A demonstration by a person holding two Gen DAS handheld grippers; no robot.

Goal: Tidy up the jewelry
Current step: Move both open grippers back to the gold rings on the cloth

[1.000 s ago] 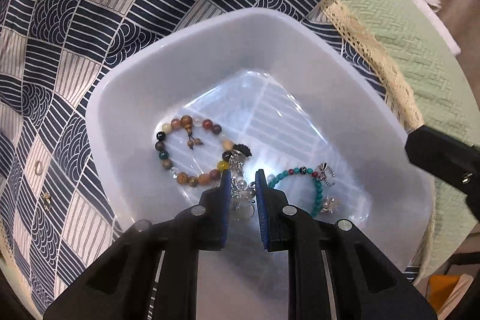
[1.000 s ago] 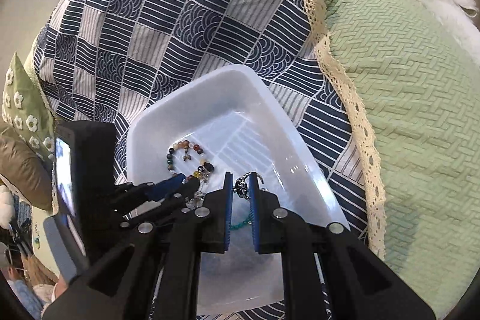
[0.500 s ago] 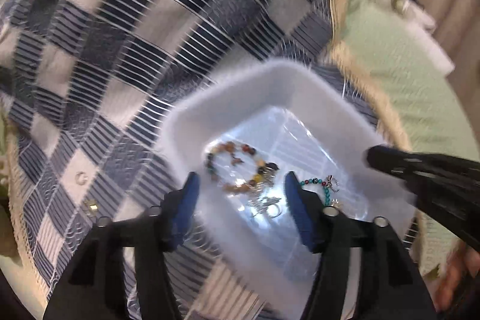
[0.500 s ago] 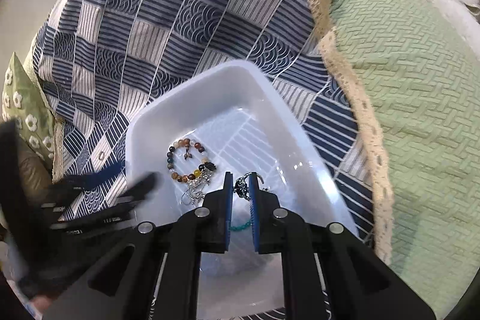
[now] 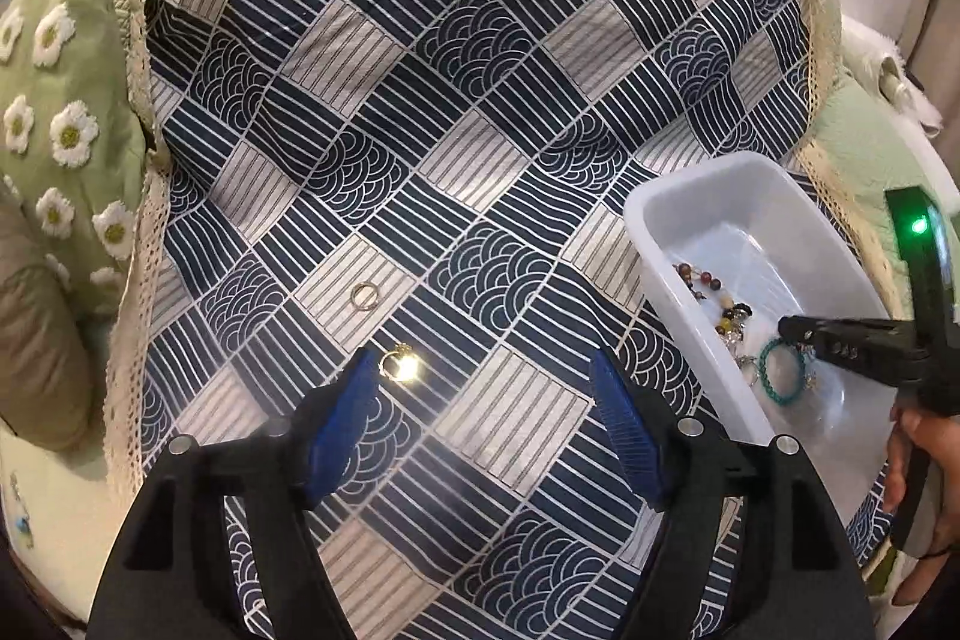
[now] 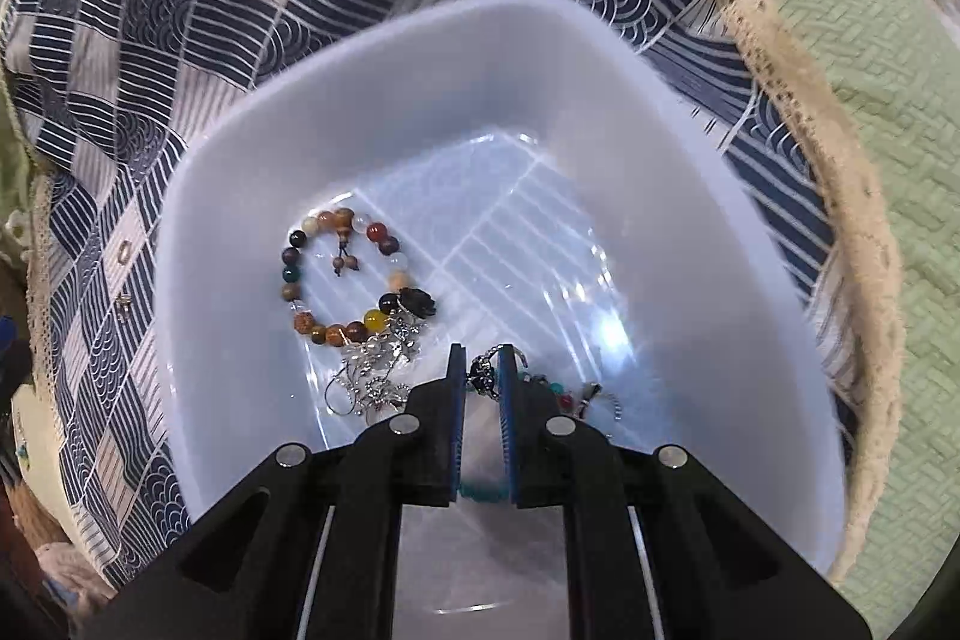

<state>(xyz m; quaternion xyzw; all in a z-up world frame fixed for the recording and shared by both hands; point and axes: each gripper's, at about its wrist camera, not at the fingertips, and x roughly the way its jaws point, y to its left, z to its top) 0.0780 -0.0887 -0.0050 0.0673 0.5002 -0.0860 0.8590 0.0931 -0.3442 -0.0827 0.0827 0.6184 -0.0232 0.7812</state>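
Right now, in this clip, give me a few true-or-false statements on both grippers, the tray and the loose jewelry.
1. The left gripper is wide open above the patterned cloth. True.
2. A gold ring lies on the cloth, outside the white tray. True.
3. The multicolored bead bracelet lies on the cloth. False: it lies inside the tray.
4. The right gripper is wide open. False: its jaws are nearly together, pinching a dark beaded piece over the tray.
5. The tray holds only one bracelet. False: a turquoise bracelet is there too.
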